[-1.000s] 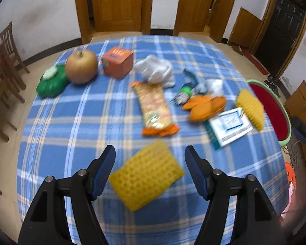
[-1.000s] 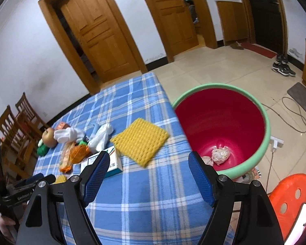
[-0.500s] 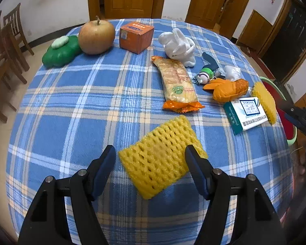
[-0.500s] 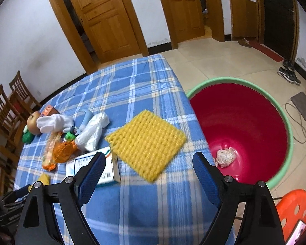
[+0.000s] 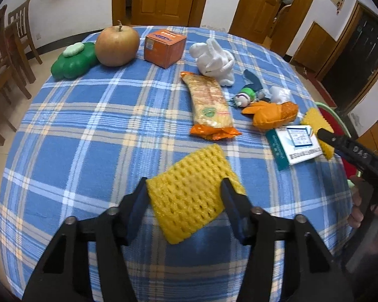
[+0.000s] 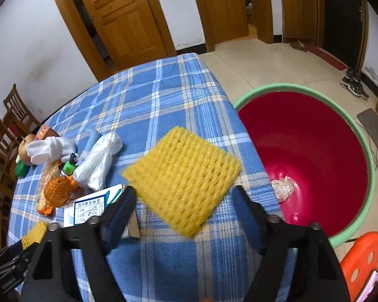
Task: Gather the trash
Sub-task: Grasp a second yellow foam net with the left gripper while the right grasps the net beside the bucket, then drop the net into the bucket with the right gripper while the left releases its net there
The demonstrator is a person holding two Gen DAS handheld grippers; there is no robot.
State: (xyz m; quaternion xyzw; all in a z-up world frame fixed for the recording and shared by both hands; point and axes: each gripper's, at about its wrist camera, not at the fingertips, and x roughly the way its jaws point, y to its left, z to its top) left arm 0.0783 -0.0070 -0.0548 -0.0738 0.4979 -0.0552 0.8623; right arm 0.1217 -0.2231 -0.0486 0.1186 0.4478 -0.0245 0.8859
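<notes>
Two yellow foam nets lie on the blue plaid tablecloth. My left gripper is closing on the near foam net, and both pads touch its sides. The other foam net lies at the table's right edge between the fingers of my right gripper. Those jaws are closing, with a gap still showing at the right fingertip. A red basin with a green rim stands on the floor beside the table, with crumpled white paper inside.
An apple, a green toy, an orange box, a white glove, a snack packet, an orange mesh lump and a white-green carton lie on the table. An orange stool stands by the basin.
The left jaws have narrowed onto the near foam net. My right gripper has come down closer over the other net, and its jaws widened, then narrowed.
</notes>
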